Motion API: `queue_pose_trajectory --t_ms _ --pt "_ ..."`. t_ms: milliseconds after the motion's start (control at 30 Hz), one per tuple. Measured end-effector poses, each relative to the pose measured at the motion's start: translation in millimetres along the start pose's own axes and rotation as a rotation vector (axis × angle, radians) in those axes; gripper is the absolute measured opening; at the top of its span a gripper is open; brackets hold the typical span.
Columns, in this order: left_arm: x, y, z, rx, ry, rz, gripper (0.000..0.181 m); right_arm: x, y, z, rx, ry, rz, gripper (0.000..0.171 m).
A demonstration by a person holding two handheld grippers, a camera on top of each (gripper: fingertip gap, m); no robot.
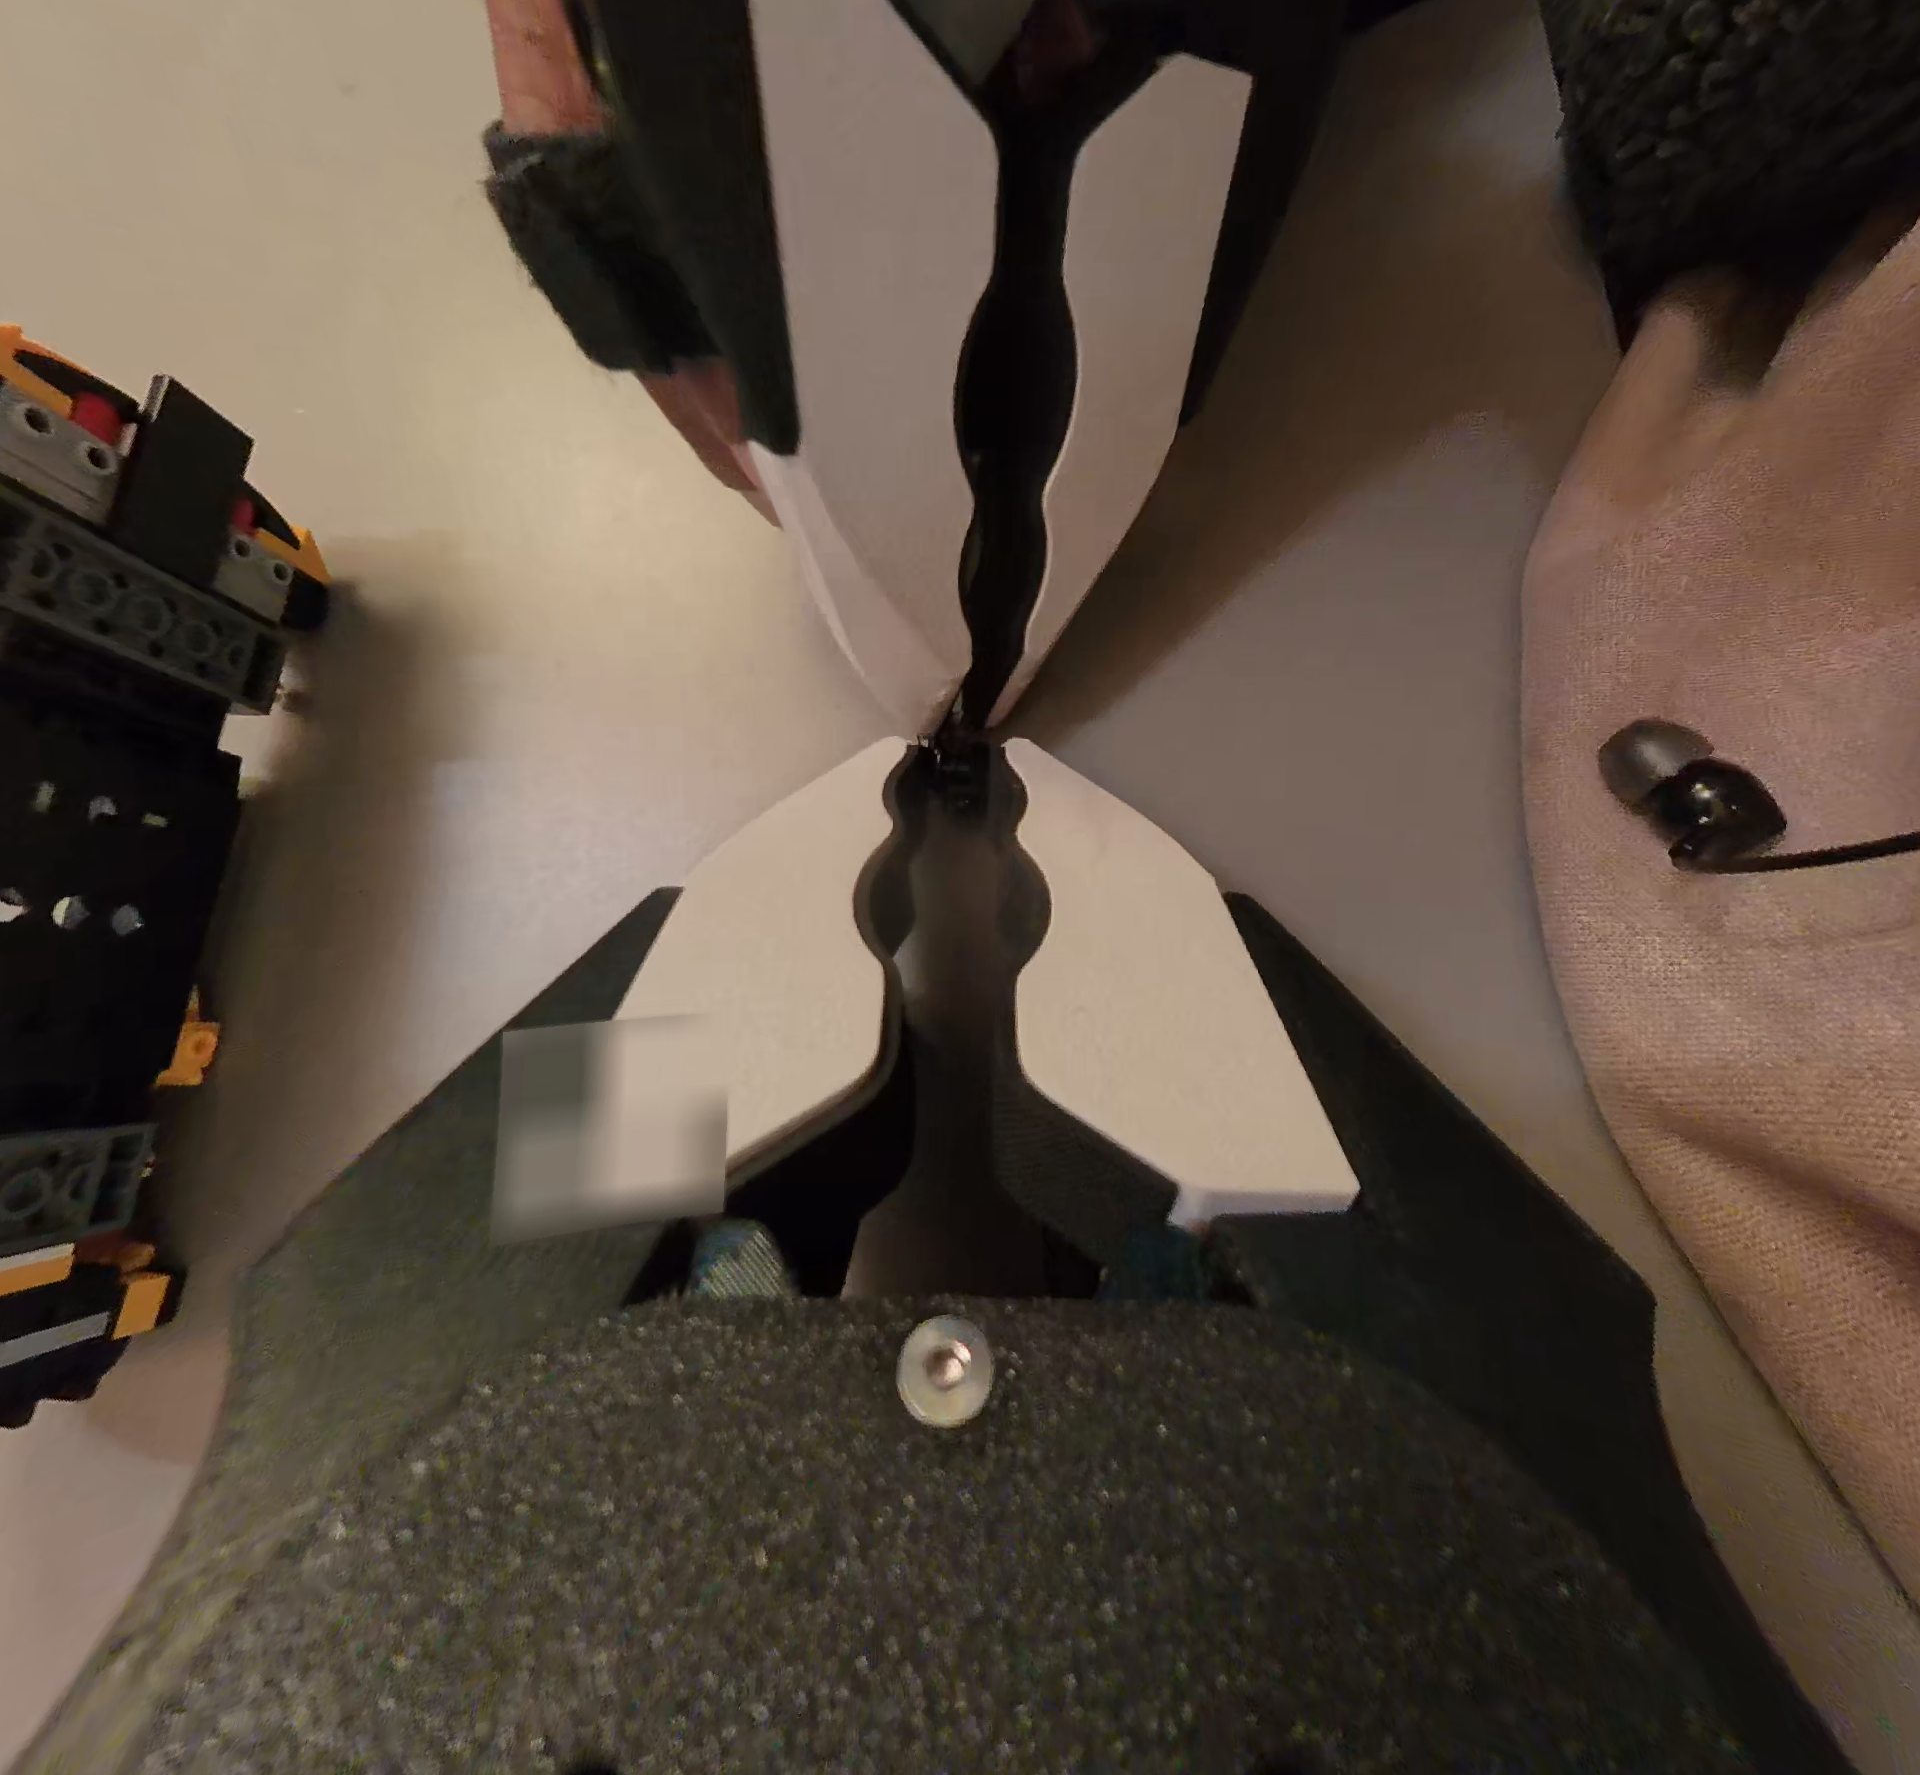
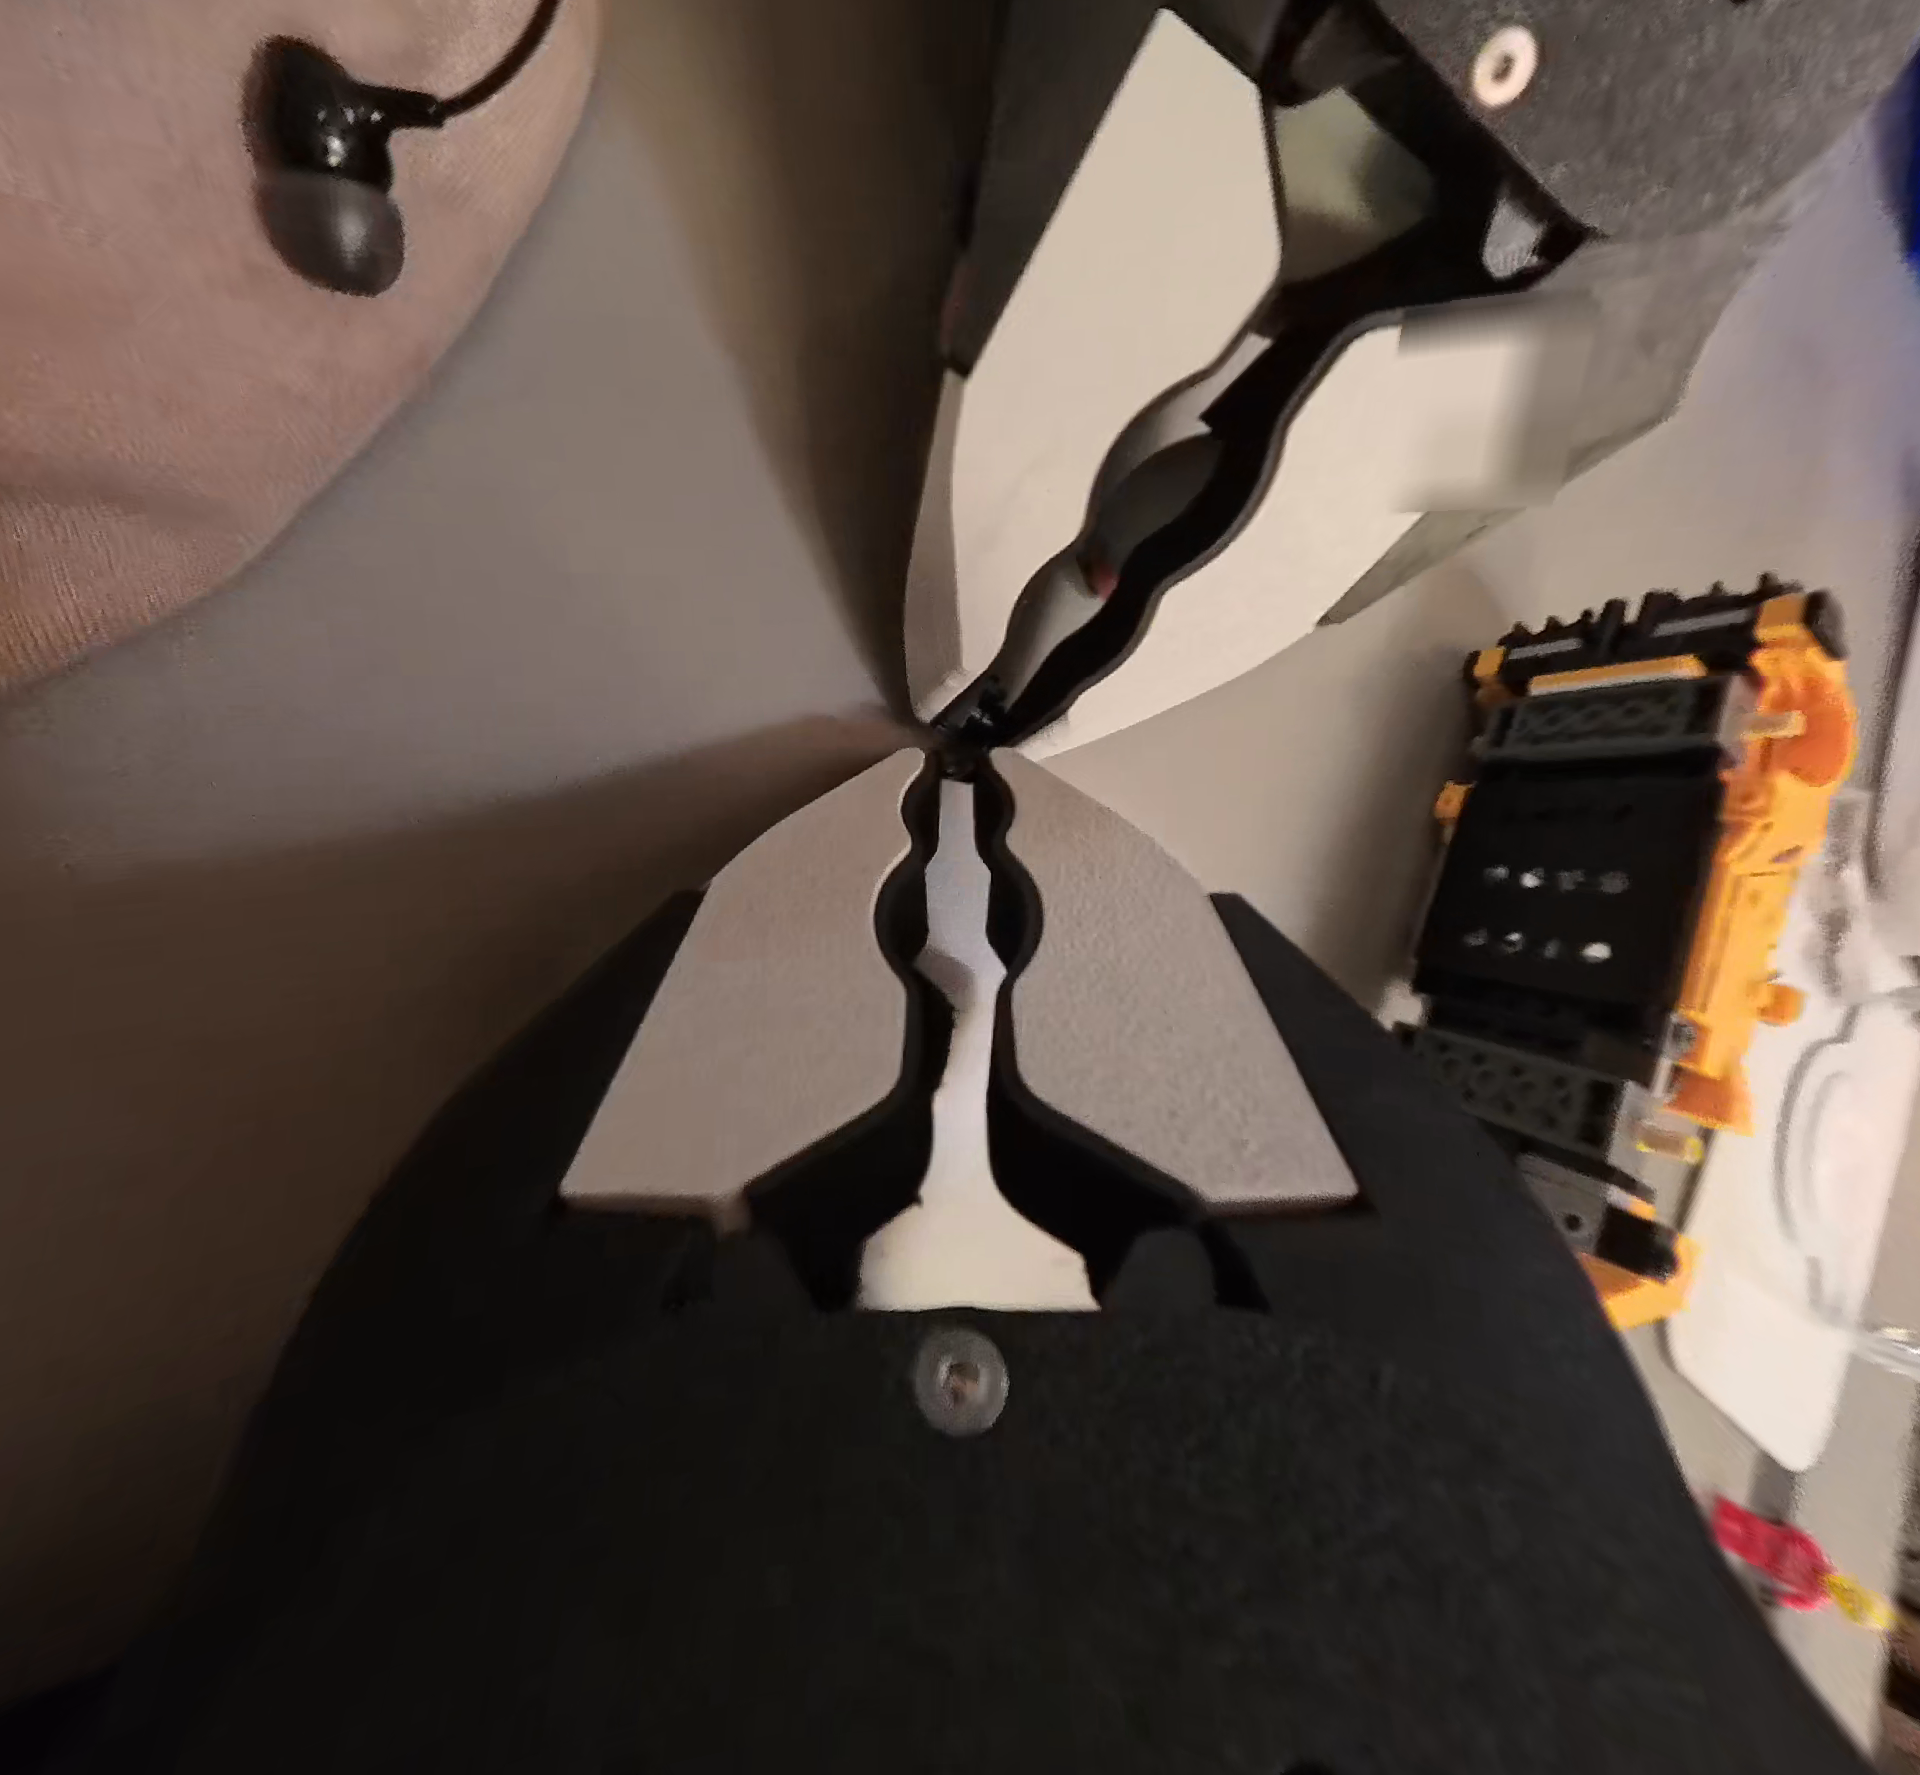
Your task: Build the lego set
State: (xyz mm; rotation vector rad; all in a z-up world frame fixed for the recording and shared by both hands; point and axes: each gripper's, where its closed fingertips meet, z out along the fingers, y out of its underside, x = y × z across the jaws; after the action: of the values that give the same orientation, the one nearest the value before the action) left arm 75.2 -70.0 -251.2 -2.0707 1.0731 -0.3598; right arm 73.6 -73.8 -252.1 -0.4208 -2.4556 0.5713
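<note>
Two grippers [image 1: 961,769] [image 2: 961,759] pinching one black piece [image 1: 958,775], one model [image 2: 1621,946]

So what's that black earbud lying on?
The earbud rests on a beige cloth-like surface, its thin black cable trailing away. Whatever lies beneath that fabric is covered. Both grippers meet tip to tip nearby, pinching a tiny black piece.

A home, by the signs: a pale table [image 1: 312,115], a beige cushion [image 1: 1714,894] and a black earphone [image 1: 1688,806] lying on it.

Black earbud [image 1: 1688,806] on beige cloth [image 1: 1745,1050].
</note>
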Motion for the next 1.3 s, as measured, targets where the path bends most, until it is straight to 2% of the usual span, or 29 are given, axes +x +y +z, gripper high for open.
queue_pose_trajectory --t_ms 100,300,1300 --pt "0.5 -0.8 -1.0 0.016 0.017 -0.021 0.012 0.8 -0.9 -0.1 0.019 0.059 -0.078 0.006" --pt "0.9 -1.4 -1.6 0.028 0.017 -0.022 0.011 1.9 -1.7 0.2 0.029 0.102 -0.098 0.006" --pt "7.7 -0.7 -8.1 0.042 0.069 -0.027 0.012 1.4 -13.1 -1.5 0.123 0.138 -0.147 0.005"
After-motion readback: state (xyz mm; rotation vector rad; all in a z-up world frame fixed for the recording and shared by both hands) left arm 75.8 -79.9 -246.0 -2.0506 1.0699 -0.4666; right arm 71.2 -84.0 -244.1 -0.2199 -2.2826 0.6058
